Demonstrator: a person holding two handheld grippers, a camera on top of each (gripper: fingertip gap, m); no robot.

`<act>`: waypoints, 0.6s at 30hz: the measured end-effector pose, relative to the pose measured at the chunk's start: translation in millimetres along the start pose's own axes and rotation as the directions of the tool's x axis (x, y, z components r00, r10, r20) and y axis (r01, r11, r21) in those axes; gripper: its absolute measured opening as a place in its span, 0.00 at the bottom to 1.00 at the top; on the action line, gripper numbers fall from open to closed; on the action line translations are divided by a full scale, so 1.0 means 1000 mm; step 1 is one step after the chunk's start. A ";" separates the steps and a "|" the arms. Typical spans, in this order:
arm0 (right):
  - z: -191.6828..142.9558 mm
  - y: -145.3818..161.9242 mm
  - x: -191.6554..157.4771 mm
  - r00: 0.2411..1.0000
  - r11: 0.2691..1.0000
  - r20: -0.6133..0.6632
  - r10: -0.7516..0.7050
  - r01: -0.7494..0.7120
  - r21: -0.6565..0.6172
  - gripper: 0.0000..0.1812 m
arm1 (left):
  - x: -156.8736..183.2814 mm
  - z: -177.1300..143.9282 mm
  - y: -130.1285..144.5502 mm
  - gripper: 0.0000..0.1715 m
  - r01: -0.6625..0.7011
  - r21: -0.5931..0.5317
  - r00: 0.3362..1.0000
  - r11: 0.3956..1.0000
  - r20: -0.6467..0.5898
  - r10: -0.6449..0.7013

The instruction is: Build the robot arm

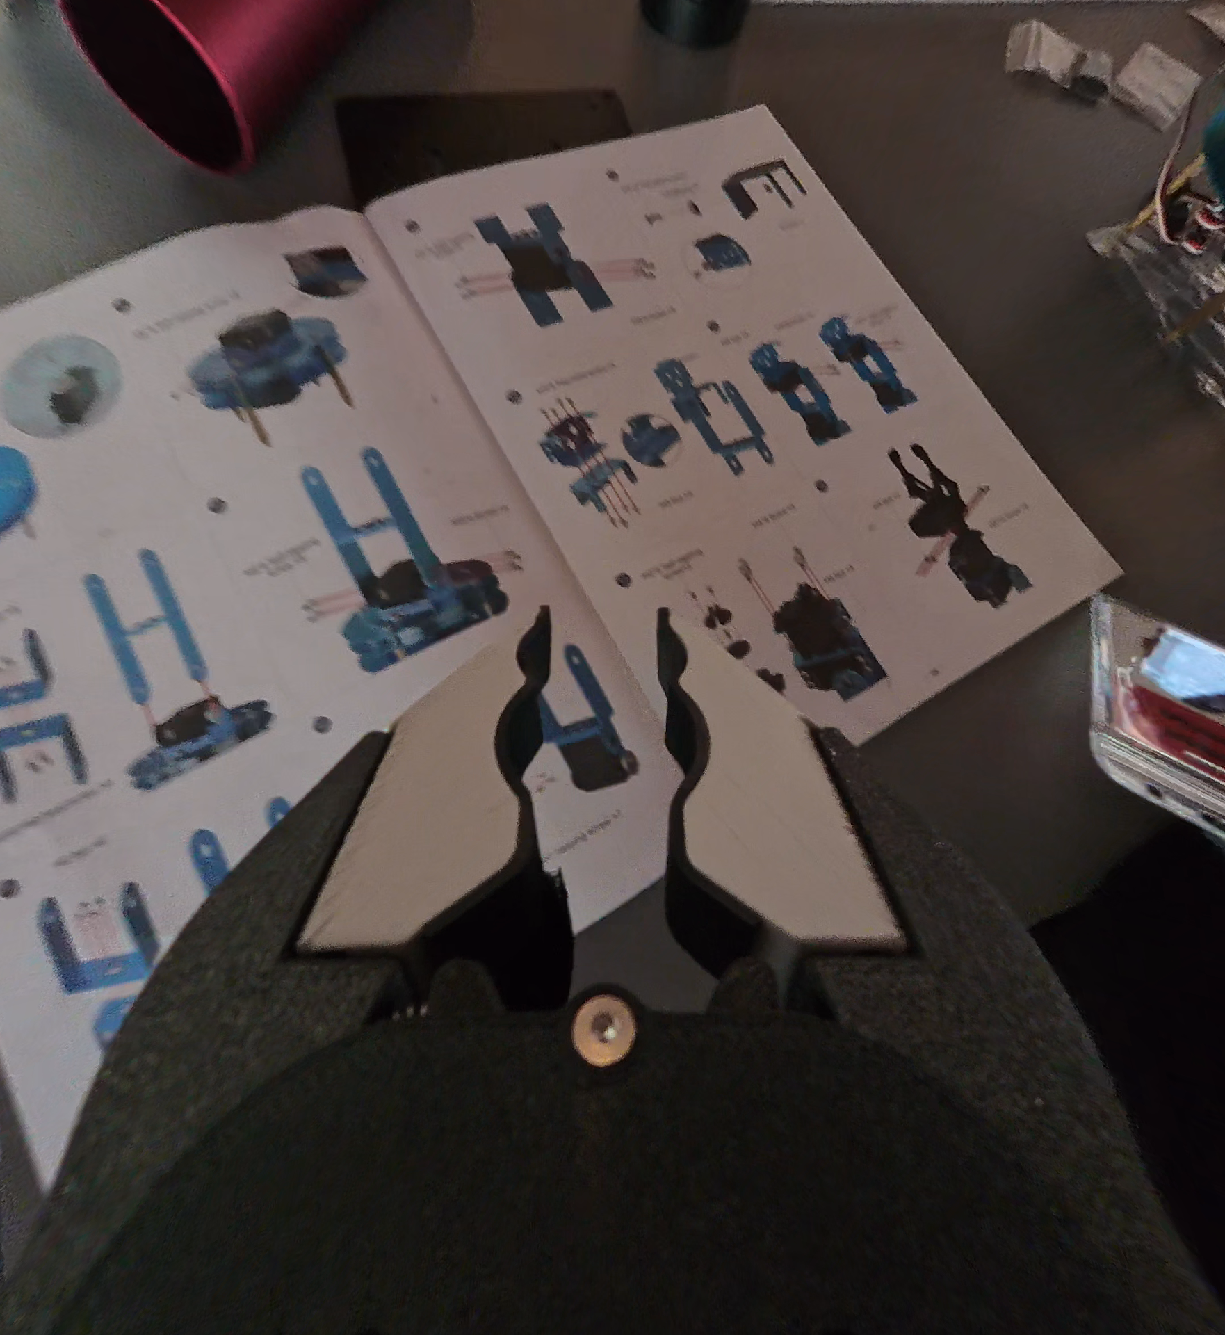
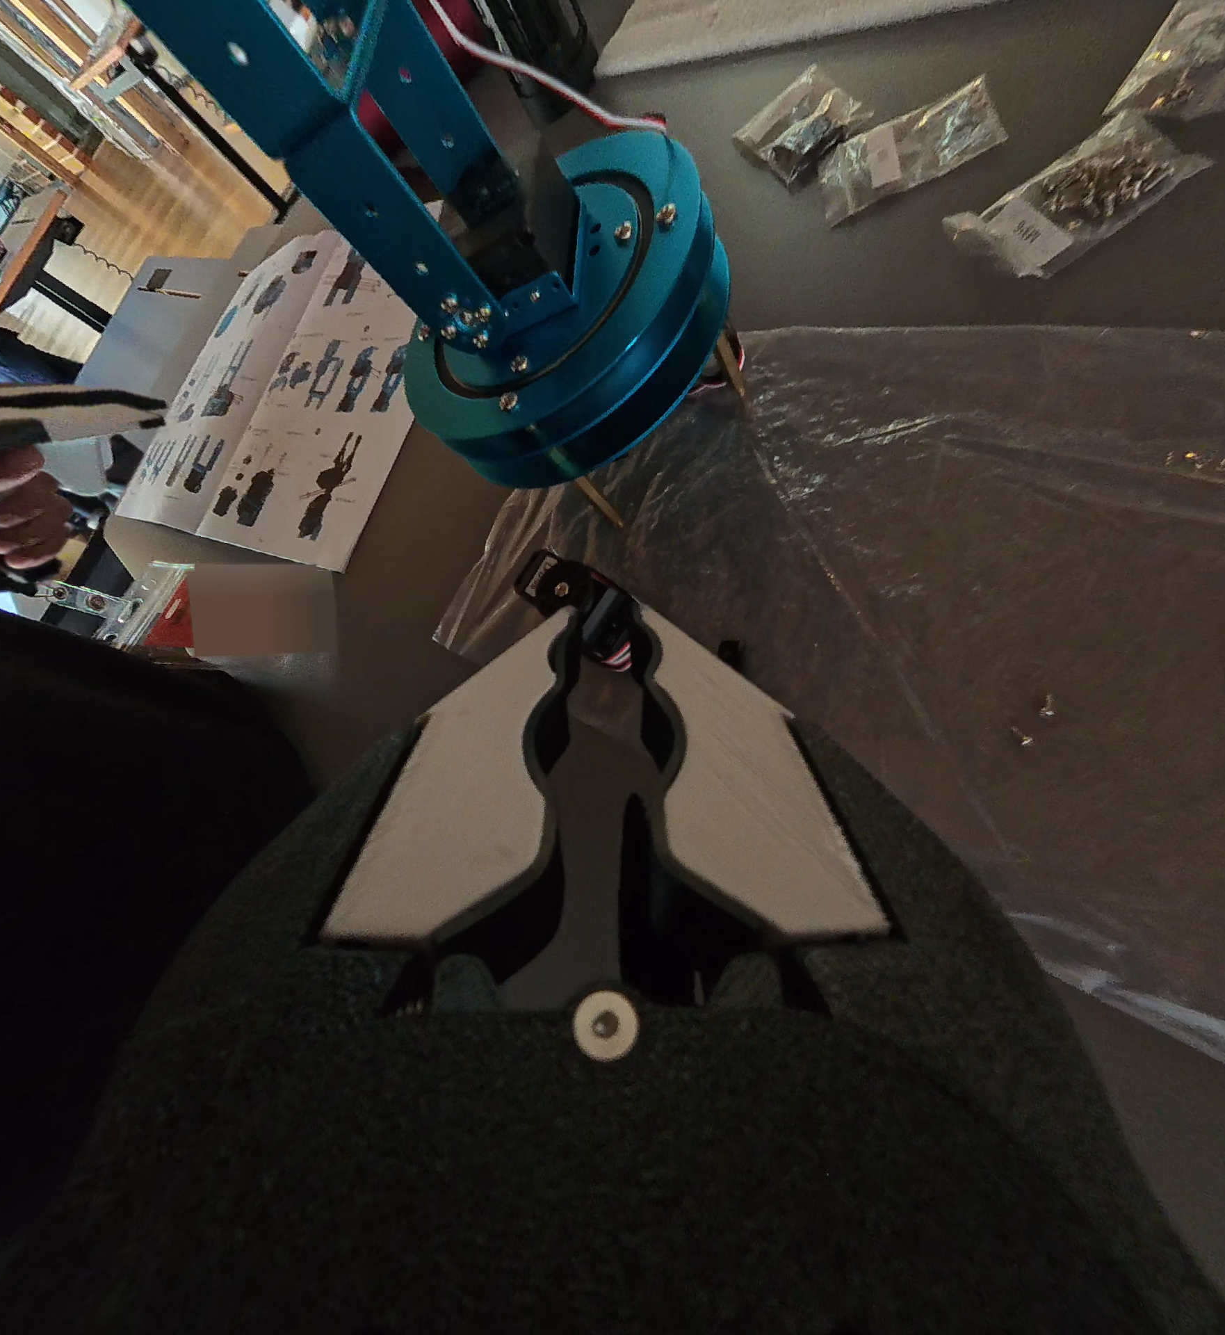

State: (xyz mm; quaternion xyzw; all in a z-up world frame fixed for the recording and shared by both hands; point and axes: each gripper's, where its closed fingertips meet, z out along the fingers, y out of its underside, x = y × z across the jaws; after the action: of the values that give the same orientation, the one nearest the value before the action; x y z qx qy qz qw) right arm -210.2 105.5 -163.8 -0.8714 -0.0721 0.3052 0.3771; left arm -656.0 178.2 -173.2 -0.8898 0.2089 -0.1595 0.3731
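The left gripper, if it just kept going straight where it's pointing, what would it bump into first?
Probably the open white instruction booklet with blue drawings. The left gripper is open, holds nothing, and points down at the pages, though how far above them it is cannot be told.

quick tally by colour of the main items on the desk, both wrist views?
Blue: 1, round-based metal assembly
Red: 1, tube
White: 1, open instruction booklet
Black: 1, small servo in the right gripper jaws
Clear: 5, four hardware bags and one plastic sheet
Total: 9
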 end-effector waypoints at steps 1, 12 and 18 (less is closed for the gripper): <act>-0.001 -0.002 0.000 1.000 1.000 0.000 -0.002 0.002 0.011 0.06 | -0.004 0.000 -0.004 0.17 -0.008 0.001 1.000 1.000 0.005 0.008; -0.009 -0.011 0.031 0.942 0.932 -0.021 -0.335 0.328 -0.152 0.18 | 0.038 0.008 -0.020 0.16 -0.053 -0.005 0.997 0.999 -0.053 0.053; 0.009 0.015 0.054 0.891 0.785 0.162 -0.425 0.452 -0.425 0.10 | 0.073 -0.004 -0.037 0.16 -0.123 0.006 0.992 0.992 -0.002 0.123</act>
State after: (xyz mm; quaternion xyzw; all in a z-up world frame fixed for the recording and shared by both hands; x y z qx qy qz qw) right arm -173.6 119.8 -205.0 -0.8848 -0.3519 0.2088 0.2227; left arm -585.4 163.8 -134.0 -0.8739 0.2632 -0.1382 0.3845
